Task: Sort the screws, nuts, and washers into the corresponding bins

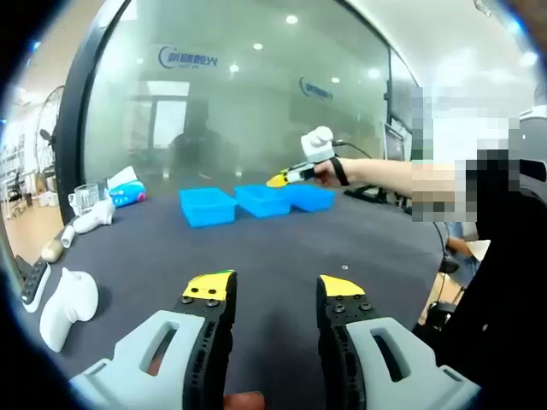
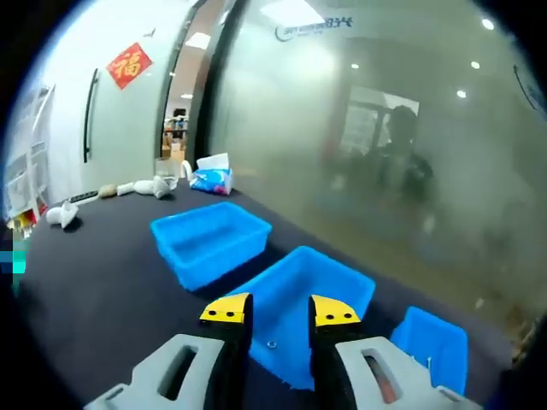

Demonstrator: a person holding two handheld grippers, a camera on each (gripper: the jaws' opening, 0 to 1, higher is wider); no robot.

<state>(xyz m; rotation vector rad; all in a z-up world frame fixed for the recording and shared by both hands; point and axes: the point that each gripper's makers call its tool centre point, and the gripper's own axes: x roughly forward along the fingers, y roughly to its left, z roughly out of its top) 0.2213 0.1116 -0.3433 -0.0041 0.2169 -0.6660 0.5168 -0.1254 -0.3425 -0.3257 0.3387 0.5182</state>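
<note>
Right gripper view, tongs (image 2: 280,314) parted, empty, over middle bin (image 2: 299,295) (tiny speck inside, perhaps hardware), left tongs (image 1: 275,289) parted.

The left gripper view sits low and well back over the dark table (image 1: 282,248), looking across it toward the glass wall (image 1: 248,94), with the three blue bins (image 1: 208,206) far off in a row and the right gripper (image 1: 291,177) above them. The right gripper view hangs close over the middle bin (image 2: 301,299), tilted down and angled along the same glass wall (image 2: 385,128). Both views share the bins, table and wall.
</note>
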